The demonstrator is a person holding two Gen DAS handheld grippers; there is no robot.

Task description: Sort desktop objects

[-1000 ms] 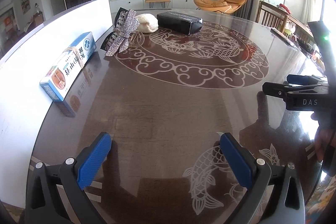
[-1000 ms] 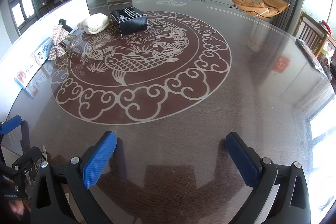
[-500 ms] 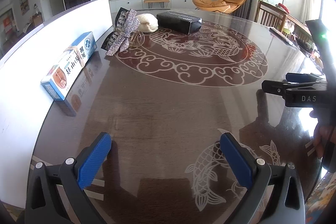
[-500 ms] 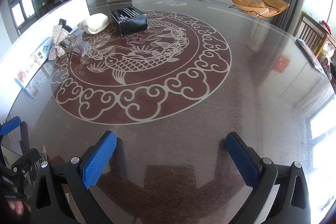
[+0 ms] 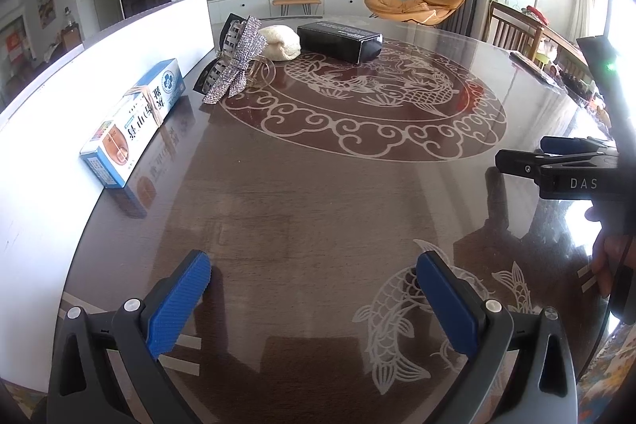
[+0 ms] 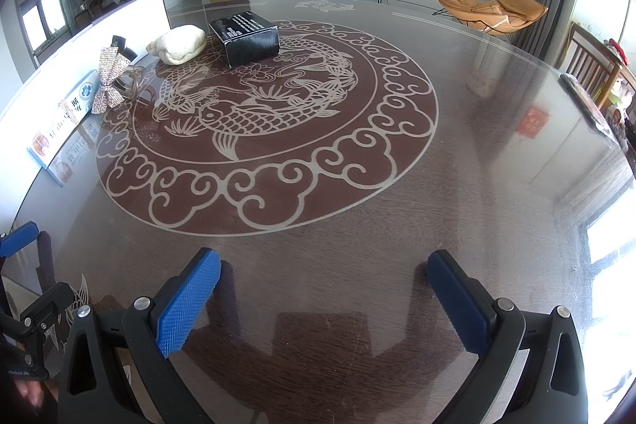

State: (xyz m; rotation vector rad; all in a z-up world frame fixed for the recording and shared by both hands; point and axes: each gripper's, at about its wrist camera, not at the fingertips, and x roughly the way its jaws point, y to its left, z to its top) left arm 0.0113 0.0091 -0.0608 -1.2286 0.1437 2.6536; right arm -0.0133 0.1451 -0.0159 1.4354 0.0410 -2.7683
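Observation:
On the dark round table a blue and white medicine box (image 5: 133, 122) (image 6: 61, 124) lies at the far left against a white board. Behind it lie a sparkly bow hair clip (image 5: 234, 66) (image 6: 107, 86), a cream cloth bundle (image 5: 280, 42) (image 6: 179, 44) and a black box (image 5: 340, 40) (image 6: 246, 38). My left gripper (image 5: 314, 289) is open and empty over the near table edge. My right gripper (image 6: 324, 293) is open and empty too; it also shows side-on at the right of the left wrist view (image 5: 556, 161).
A white board (image 5: 99, 66) stands along the table's left edge. The table (image 6: 457, 185) has a carp and cloud pattern in the middle. A dark flat object (image 6: 584, 106) lies at the far right edge. Chairs stand beyond the table on the right.
Almost nothing: the left wrist view has shifted very slightly. No object has moved and both grippers stay open.

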